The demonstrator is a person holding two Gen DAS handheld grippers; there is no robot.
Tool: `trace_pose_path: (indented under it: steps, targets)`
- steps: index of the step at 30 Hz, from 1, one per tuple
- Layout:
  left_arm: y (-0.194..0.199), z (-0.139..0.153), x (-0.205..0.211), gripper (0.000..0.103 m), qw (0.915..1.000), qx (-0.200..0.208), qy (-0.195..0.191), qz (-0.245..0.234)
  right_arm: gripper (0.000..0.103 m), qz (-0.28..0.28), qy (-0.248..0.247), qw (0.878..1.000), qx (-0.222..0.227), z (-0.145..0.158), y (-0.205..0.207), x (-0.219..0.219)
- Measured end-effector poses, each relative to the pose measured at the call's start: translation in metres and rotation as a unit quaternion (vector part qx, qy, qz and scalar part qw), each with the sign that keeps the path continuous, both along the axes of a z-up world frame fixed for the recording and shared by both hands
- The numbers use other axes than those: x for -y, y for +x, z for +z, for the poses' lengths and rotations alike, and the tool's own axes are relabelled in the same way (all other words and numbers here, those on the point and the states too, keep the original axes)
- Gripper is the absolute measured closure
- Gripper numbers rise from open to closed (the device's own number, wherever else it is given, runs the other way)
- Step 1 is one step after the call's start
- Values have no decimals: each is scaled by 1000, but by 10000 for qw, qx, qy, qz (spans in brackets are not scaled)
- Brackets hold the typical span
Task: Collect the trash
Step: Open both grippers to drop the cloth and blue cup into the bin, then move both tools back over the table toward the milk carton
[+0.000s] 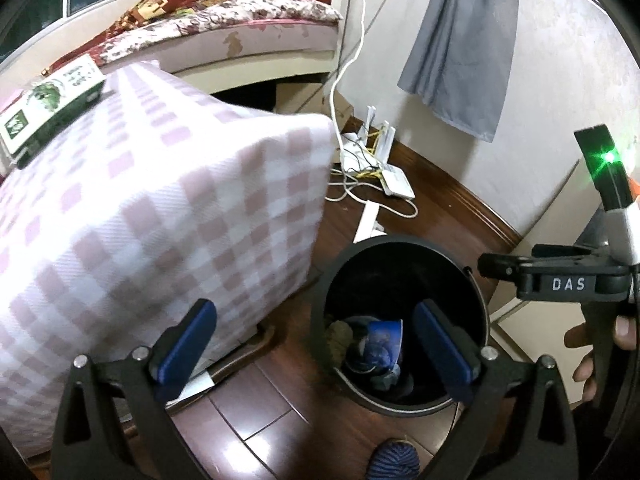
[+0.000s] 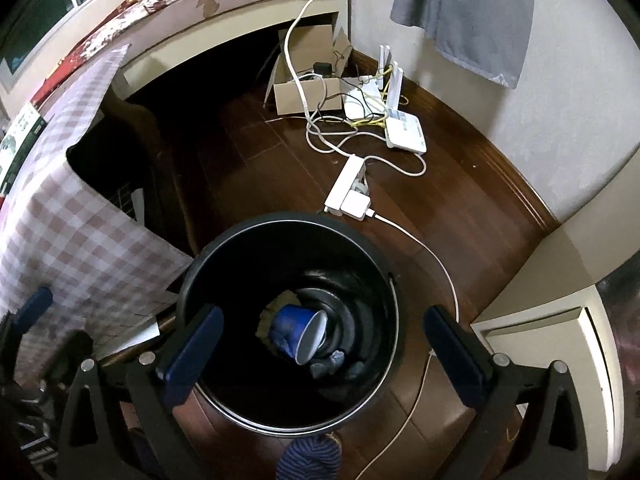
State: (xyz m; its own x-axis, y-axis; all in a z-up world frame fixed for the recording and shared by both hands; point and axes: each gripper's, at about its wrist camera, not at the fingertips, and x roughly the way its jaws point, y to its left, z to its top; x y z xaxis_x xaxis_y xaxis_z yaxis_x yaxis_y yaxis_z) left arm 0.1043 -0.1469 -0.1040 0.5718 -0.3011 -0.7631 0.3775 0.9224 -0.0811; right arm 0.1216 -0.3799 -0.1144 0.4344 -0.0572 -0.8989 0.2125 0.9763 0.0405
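A black round bin [image 2: 224, 248] stands on the dark wood floor. At its bottom a blue paper cup [image 2: 298, 334] lies on its side among other dark scraps. My right gripper [image 2: 324, 334] hangs open right above the bin's mouth, and its blue pads hold nothing. In the left wrist view the same bin [image 1: 400, 246] sits lower right with the cup [image 1: 384, 344] inside. My left gripper [image 1: 318, 322] is open and empty between the table's cloth and the bin. The right gripper [image 1: 494, 268] shows at the right edge, with a person's fingers [image 1: 588, 360] on its handle.
A table under a pink-and-white checked cloth [image 1: 160, 208] stands left of the bin and carries a green-and-white box [image 1: 52, 100]. A power strip [image 2: 346, 188], routers [image 2: 404, 130], cables and a cardboard box [image 2: 308, 92] lie behind. A striped blue foot [image 2: 310, 460] is in front.
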Motion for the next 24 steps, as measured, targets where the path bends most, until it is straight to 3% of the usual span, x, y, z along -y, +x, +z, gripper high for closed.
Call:
trace_pose_path:
  steps: [12,24]
  targets:
    - [-4,46,-56,4,9962,653,-92,566,1,378,-134,9955,864,53,13,-52]
    - [1,85,-162,4,9792,1280,-74,1570,1,1232,-166,9787,1636,100,43,-160]
